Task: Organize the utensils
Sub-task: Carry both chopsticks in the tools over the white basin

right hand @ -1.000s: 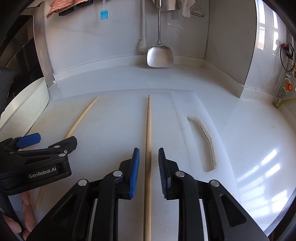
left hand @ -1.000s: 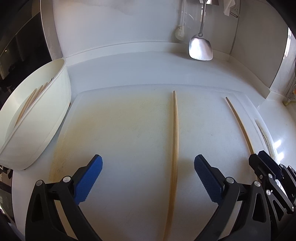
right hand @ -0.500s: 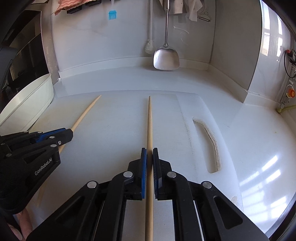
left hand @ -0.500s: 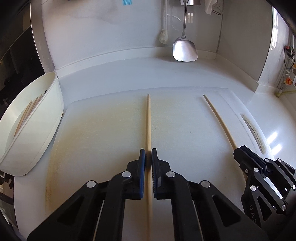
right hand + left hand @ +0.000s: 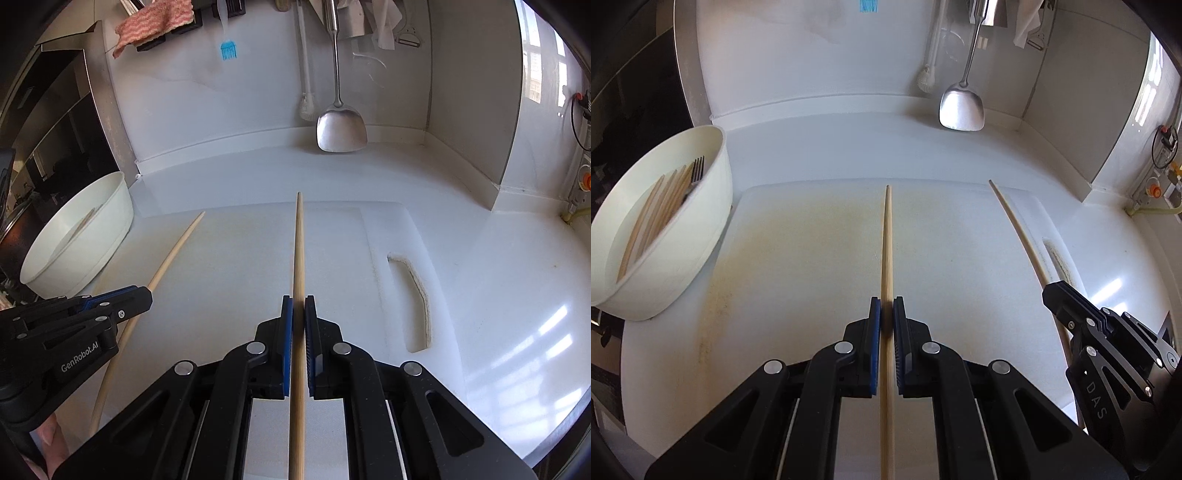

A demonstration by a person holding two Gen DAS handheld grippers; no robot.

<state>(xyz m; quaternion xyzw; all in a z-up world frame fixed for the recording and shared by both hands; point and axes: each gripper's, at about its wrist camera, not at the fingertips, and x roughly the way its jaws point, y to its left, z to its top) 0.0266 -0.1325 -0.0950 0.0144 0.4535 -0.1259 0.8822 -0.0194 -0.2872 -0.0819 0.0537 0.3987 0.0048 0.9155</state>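
Note:
My left gripper [image 5: 886, 306] is shut on a long wooden chopstick [image 5: 887, 236] that points straight ahead over the white cutting board [image 5: 798, 258]. My right gripper [image 5: 298, 306] is shut on a second wooden chopstick [image 5: 298, 243], also pointing ahead. Each gripper shows in the other's view: the right one [image 5: 1056, 293] at the lower right with its chopstick [image 5: 1015, 221], the left one [image 5: 142, 295] at the lower left with its chopstick [image 5: 173, 247]. A white bowl [image 5: 713, 206] at the left holds several chopsticks [image 5: 653, 214] and a fork [image 5: 696, 171].
A metal spatula [image 5: 961, 110] and a white brush [image 5: 925, 79] hang on the back wall. The board's handle slot [image 5: 415, 295] lies to the right. A pink cloth [image 5: 153, 20] hangs at the upper left. The white counter [image 5: 517, 277] ends in a corner at the right.
Both grippers closed onto their chopsticks: the left from wide open, the right from slightly open. Both views have since pulled back and up, showing more of the wall and bowl.

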